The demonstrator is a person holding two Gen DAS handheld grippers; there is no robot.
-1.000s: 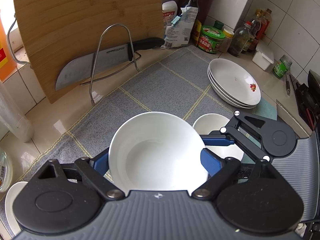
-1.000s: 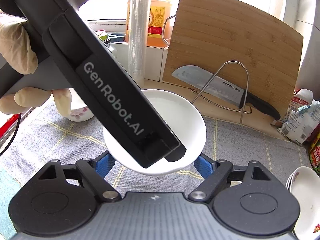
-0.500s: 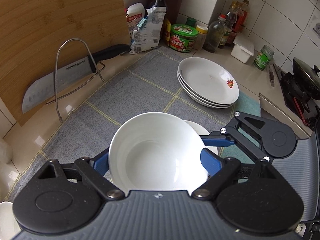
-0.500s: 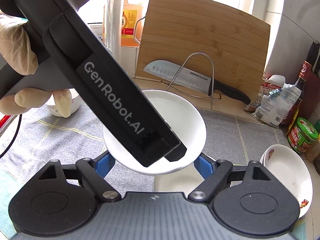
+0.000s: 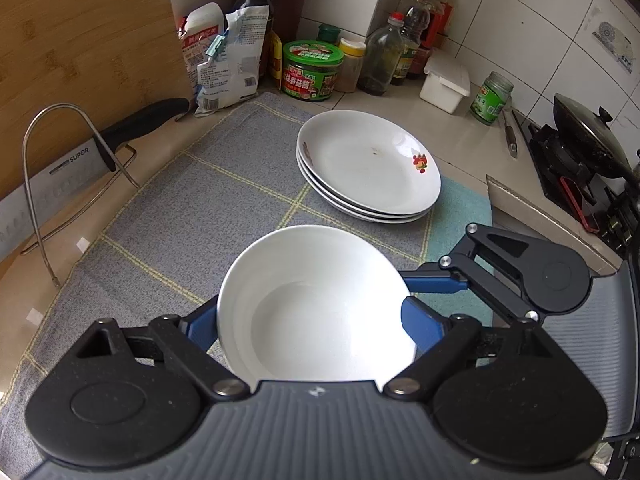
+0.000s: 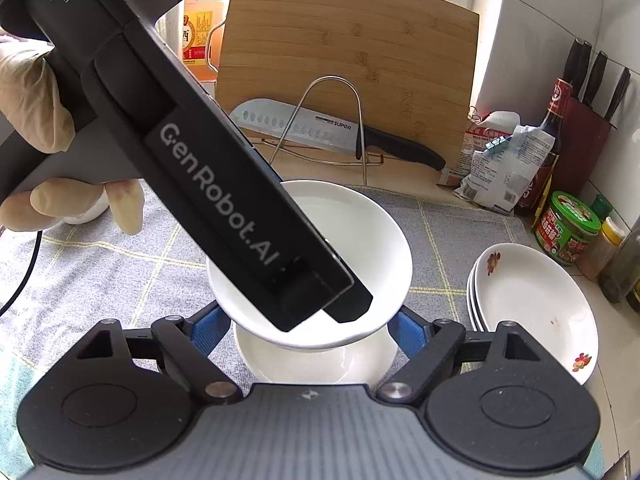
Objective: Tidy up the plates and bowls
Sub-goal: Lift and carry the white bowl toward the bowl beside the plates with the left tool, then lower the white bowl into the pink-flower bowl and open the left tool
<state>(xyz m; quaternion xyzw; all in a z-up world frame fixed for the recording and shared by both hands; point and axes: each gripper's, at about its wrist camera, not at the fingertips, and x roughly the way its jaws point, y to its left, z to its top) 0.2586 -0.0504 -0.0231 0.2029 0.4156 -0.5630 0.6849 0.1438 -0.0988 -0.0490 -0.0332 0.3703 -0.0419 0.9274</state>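
Currently: white bowl [image 5: 316, 304] clamped between my left tongs [image 5: 316, 322]; my right tongs [image 6: 310, 330] clamp the same bowl, above a second bowl [image 6: 316, 362] on the desk [image 6: 100, 272]

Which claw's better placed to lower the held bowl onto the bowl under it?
Right, probably. Both claws clamp the held bowl, but only the right claw view shows the lower bowl beneath it; the left claw view hides it.
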